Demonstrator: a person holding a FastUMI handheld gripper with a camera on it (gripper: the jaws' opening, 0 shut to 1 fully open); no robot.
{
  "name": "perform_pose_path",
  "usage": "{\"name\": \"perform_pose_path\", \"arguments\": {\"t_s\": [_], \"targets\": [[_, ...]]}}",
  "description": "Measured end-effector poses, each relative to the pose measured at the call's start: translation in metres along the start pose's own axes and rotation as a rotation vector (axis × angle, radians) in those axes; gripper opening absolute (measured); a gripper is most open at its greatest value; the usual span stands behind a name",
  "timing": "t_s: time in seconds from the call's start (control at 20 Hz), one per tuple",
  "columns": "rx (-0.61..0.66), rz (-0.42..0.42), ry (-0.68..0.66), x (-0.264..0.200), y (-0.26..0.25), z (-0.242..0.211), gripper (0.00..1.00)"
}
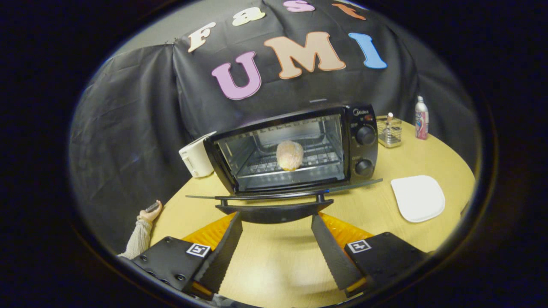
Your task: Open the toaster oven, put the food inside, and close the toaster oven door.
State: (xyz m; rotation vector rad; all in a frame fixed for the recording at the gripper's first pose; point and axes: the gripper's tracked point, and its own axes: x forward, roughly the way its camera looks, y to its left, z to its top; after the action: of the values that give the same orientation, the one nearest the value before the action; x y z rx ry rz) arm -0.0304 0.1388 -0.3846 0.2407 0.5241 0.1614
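A black toaster oven [359, 141] stands on the round wooden table [274, 256] with its glass door [282, 194] folded down flat. A round, pale bread-like piece of food [290, 155] rests on the wire rack inside the oven. The door's curved black handle [274, 211] lies just beyond my fingertips. My gripper [276, 222] is open, its two fingers spread wide on either side of the handle's middle, with nothing pressed between them.
An empty white plate [418, 198] lies right of the oven door. A white toaster [197, 157] stands left of the oven. Behind the oven on the right are a wire basket [389, 131] and a bottle [421, 117]. A person's hand [150, 211] rests at the table's left rim.
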Motion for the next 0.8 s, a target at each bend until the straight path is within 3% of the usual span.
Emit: {"name": "perform_pose_path", "arguments": {"t_s": [0.4,0.8], "targets": [[-0.021,-0.015,-0.079,0.029,0.002,0.047,0.99],[-0.058,-0.042,-0.277,0.028,0.002,0.113,0.99]]}}
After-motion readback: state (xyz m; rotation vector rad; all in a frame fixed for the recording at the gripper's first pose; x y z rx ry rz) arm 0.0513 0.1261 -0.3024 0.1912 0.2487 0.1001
